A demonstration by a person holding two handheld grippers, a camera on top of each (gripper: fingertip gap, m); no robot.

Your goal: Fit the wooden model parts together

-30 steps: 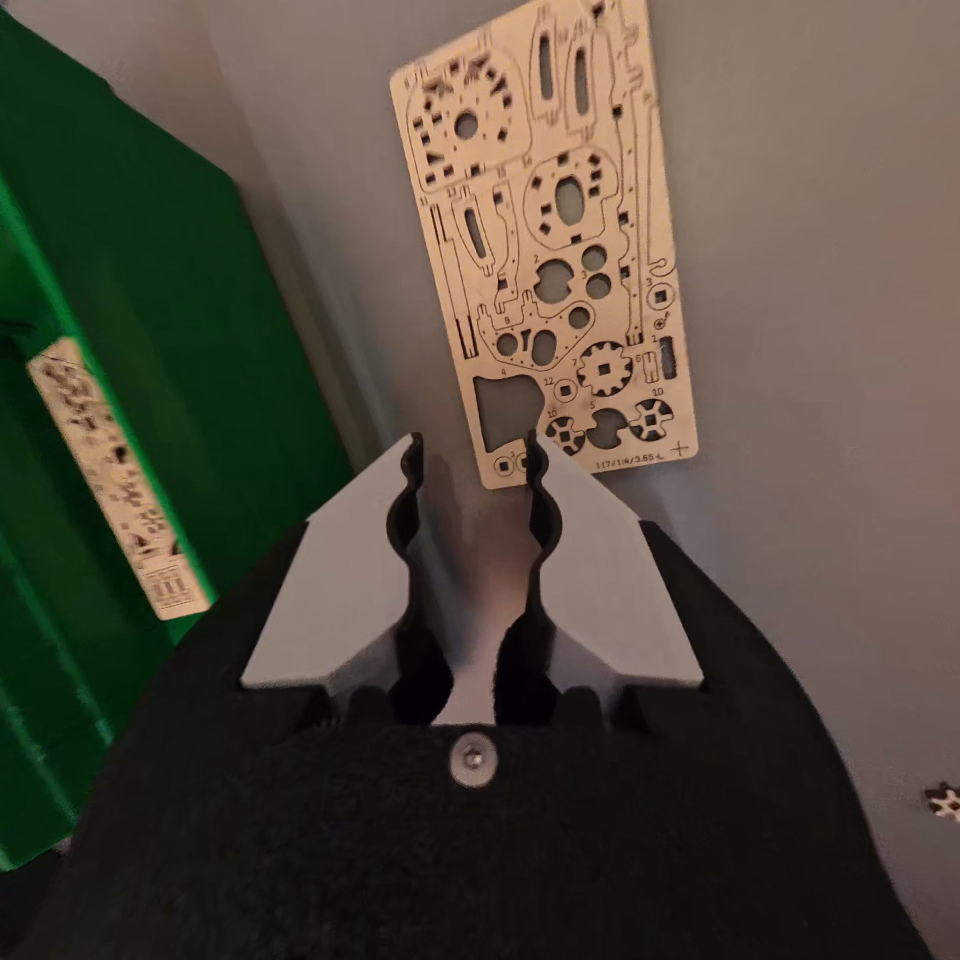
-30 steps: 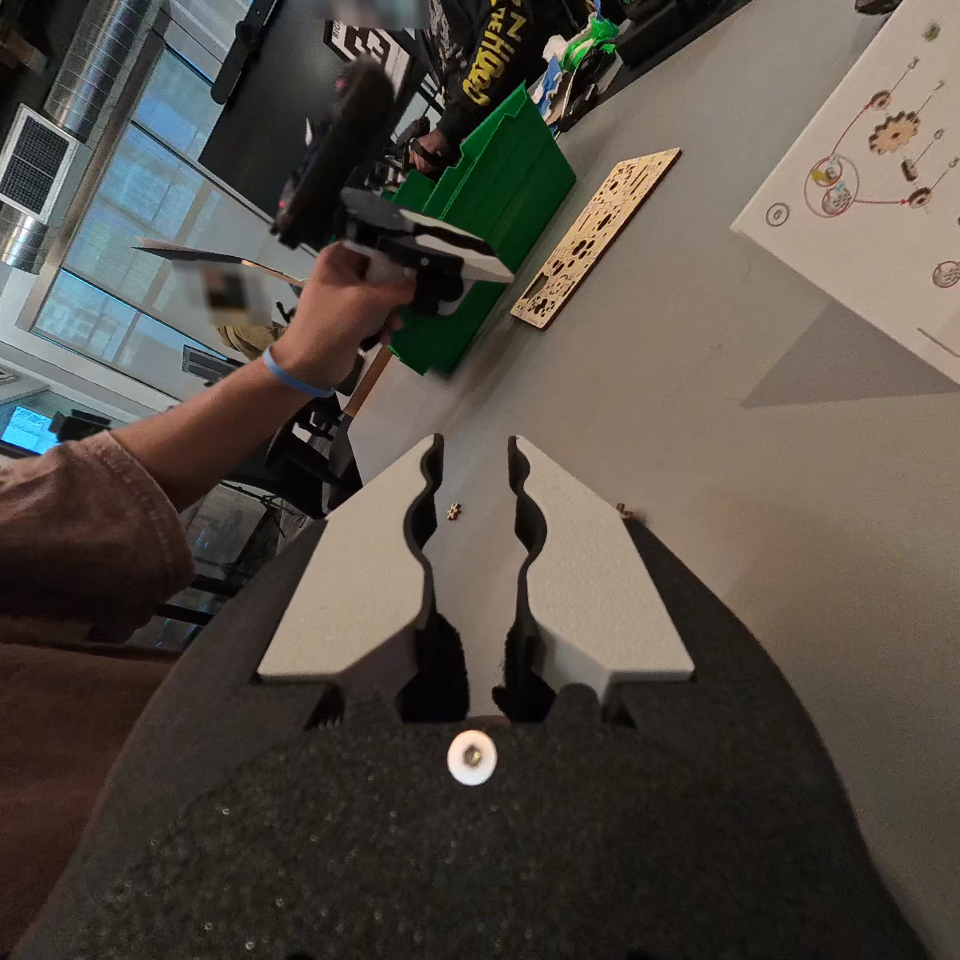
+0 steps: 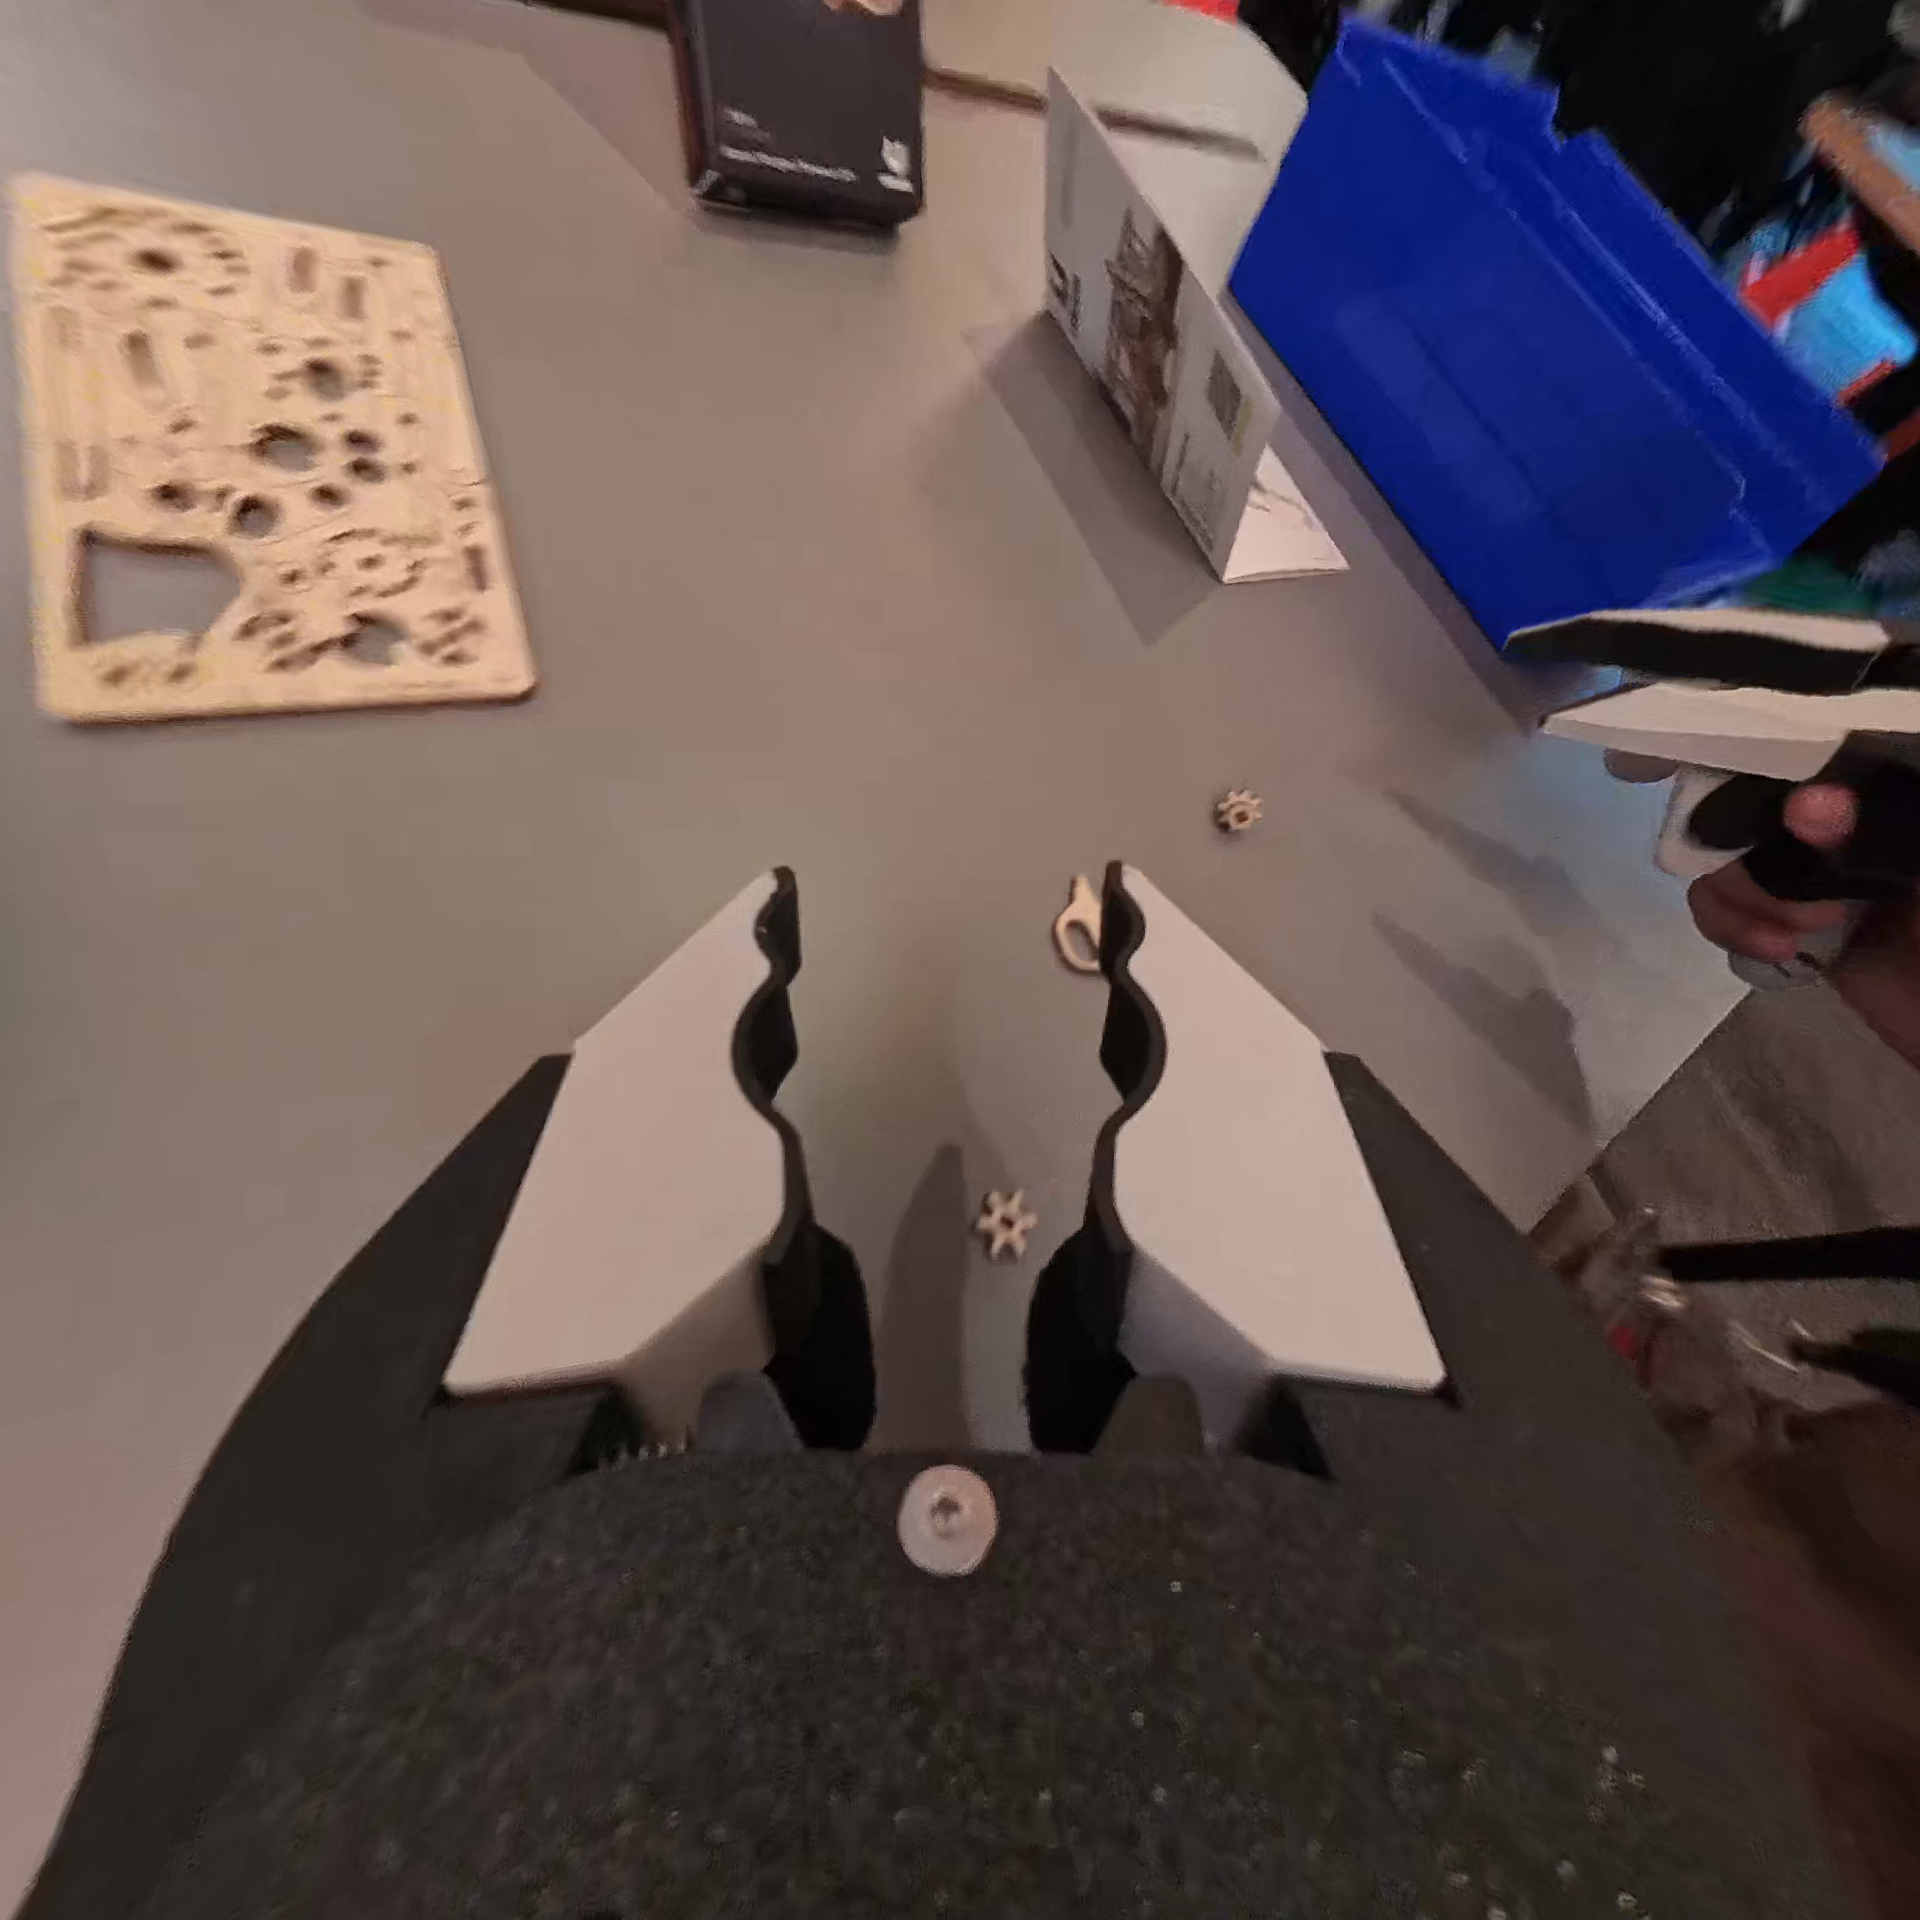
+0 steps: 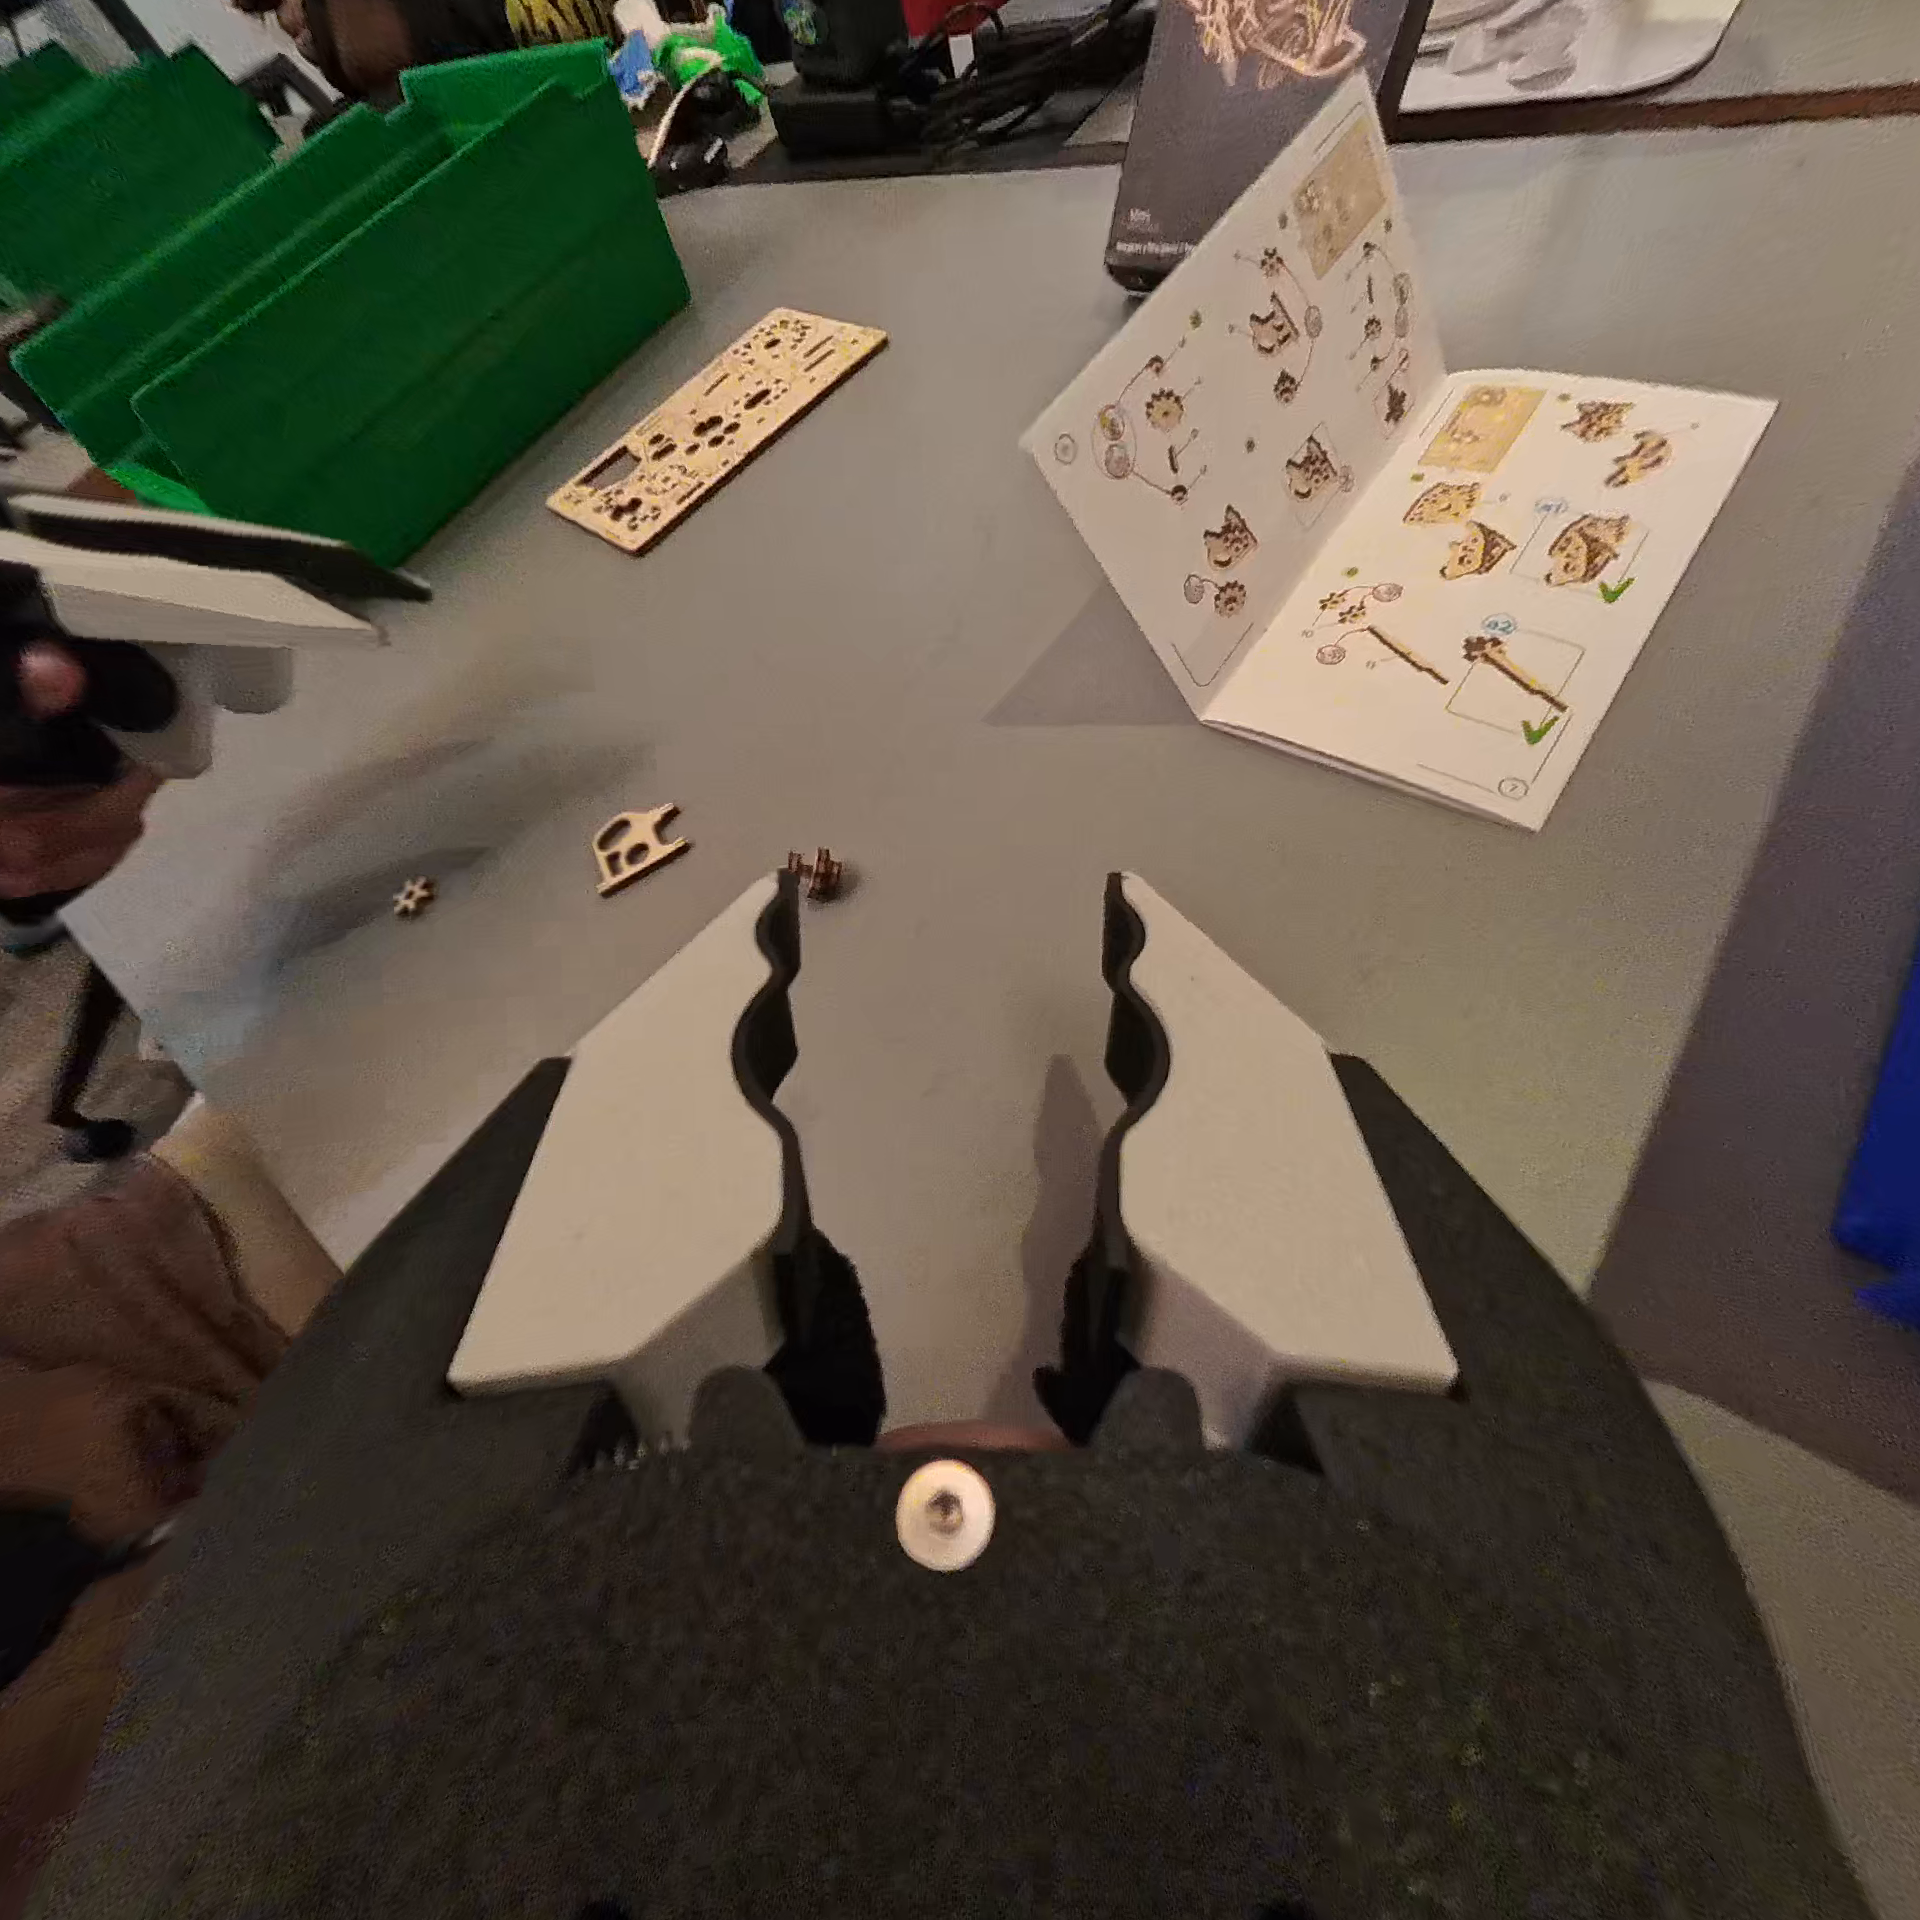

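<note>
The left tool [image 3: 945, 883] hangs over the table [image 3: 727, 727], jaws spread and empty; a small gear [image 3: 1006, 1224] lies between its fingers. The right tool [image 4: 951, 883], likewise spread and empty, has a gear-and-axle piece [image 4: 821, 871] just past its left fingertip.

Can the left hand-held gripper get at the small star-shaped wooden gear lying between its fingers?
Probably yes. The left hand-held gripper is open and empty, the star-shaped gear lies alone on bare table between its fingers, and nothing covers it.
</note>
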